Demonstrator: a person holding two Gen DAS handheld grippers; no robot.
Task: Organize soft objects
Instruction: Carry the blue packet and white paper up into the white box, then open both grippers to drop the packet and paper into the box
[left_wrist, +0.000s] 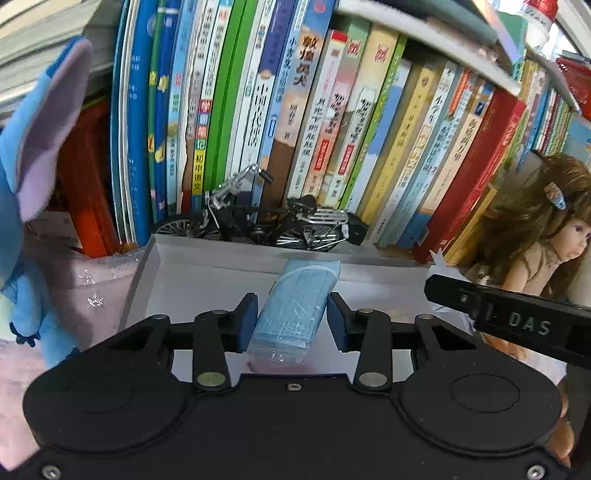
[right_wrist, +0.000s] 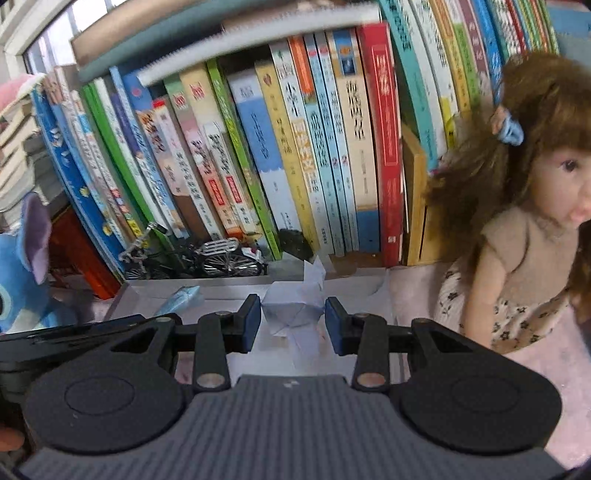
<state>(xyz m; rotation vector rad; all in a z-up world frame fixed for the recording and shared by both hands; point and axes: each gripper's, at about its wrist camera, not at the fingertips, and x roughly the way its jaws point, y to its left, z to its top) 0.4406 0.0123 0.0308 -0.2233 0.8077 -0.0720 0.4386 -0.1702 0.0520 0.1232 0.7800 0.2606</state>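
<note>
Mid-task: left hand-held gripper (left_wrist: 291, 320) pinching mask pack (left_wrist: 295, 314), right hand-held gripper (right_wrist: 292, 320) pinching folded paper (right_wrist: 291, 312), both above white box (left_wrist: 207, 269); neither released yet.

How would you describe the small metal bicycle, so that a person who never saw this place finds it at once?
Look first at the long row of books standing upright. At their foot, just behind the far wall of the white box, stands the model bicycle. It is the only black and silver wire-spoked thing there; its neighbours, the blue plush toy and the doll, are soft.
</note>
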